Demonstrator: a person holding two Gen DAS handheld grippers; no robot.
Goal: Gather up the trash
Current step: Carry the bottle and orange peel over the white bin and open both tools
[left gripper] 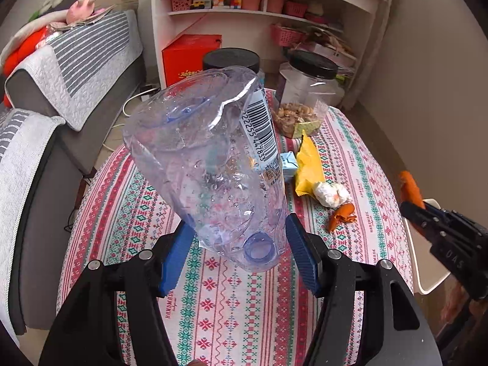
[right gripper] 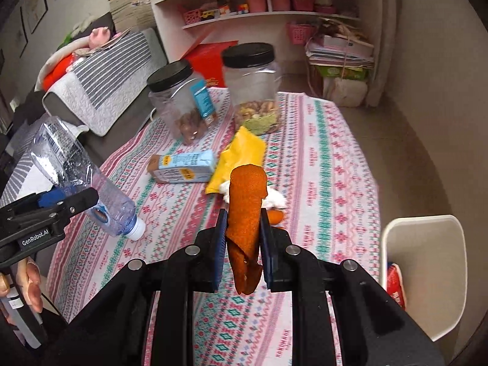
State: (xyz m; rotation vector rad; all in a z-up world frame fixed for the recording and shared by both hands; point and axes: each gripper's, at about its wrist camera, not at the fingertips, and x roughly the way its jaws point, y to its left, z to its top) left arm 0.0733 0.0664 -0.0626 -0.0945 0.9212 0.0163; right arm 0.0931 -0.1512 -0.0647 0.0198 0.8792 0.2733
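My left gripper (left gripper: 238, 228) is shut on a clear plastic bottle (left gripper: 210, 164), held neck-down above the table; the bottle also shows in the right wrist view (right gripper: 79, 180). My right gripper (right gripper: 244, 222) is shut on a strip of orange peel (right gripper: 247, 210), lifted above the table; the peel also shows in the left wrist view (left gripper: 410, 187). On the patterned tablecloth (right gripper: 320, 164) lie a yellow wrapper (right gripper: 241, 155), a blue carton (right gripper: 183, 167), a white crumpled tissue (left gripper: 331, 193) and more orange peel (left gripper: 341, 216).
Two clear jars with black lids (right gripper: 180, 103) (right gripper: 253, 88) stand at the table's far side. A white bin (right gripper: 427, 271) holding red packaging stands at the table's right edge. A grey sofa (left gripper: 61, 106) is left; shelves (left gripper: 262, 9) stand behind.
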